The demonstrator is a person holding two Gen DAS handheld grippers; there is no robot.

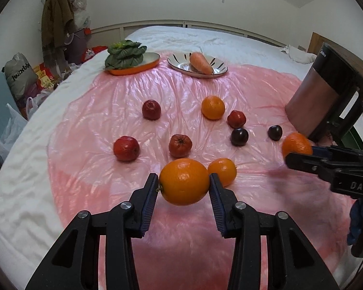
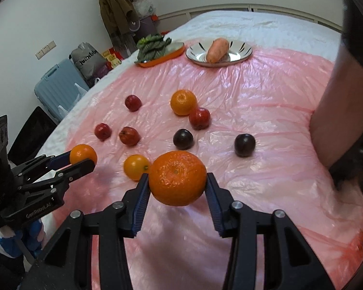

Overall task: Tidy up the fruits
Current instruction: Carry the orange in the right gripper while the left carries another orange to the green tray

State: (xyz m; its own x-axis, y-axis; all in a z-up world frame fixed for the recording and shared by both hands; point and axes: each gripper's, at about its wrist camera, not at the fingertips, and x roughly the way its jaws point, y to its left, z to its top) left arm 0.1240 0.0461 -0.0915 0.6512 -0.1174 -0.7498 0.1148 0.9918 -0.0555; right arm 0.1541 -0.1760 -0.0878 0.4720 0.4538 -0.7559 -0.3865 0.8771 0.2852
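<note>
- Left wrist view: the left gripper (image 1: 184, 184) is closed on a smooth orange (image 1: 183, 181); both blue pads press its sides, and the fruit hangs clear above the pink plastic sheet (image 1: 133, 91).
- Just beyond the right finger of this gripper, a smaller orange (image 1: 223, 171) lies on the sheet.
- Further ahead lie four red fruits, one more orange (image 1: 212, 107) and two dark plums (image 1: 239, 136).
- Far ahead stand an orange dish (image 1: 142, 68) with leafy greens and a striped plate (image 1: 220, 71) with a carrot (image 1: 200, 62).
- At the right edge, the right gripper (image 1: 296, 151) is closed on a mandarin (image 1: 296, 145). On its body I read "DAS"; the other letters are hidden.
- Right wrist view: the right gripper (image 2: 177, 182) is half open in width but it grips the rough mandarin (image 2: 177, 177); both pads touch it, and it is held above the sheet.
- Just left of its left finger, the smaller orange (image 2: 136, 166) lies on the sheet; the plums (image 2: 244, 145) lie ahead.
- At the left, the left gripper (image 2: 86, 160) holds the smooth orange (image 2: 83, 154). Its body has writing like "GenROBOT.AI", not fully clear.
- A grey bag (image 2: 88, 60) far at the left has mirrored letters that I cannot read.
</note>
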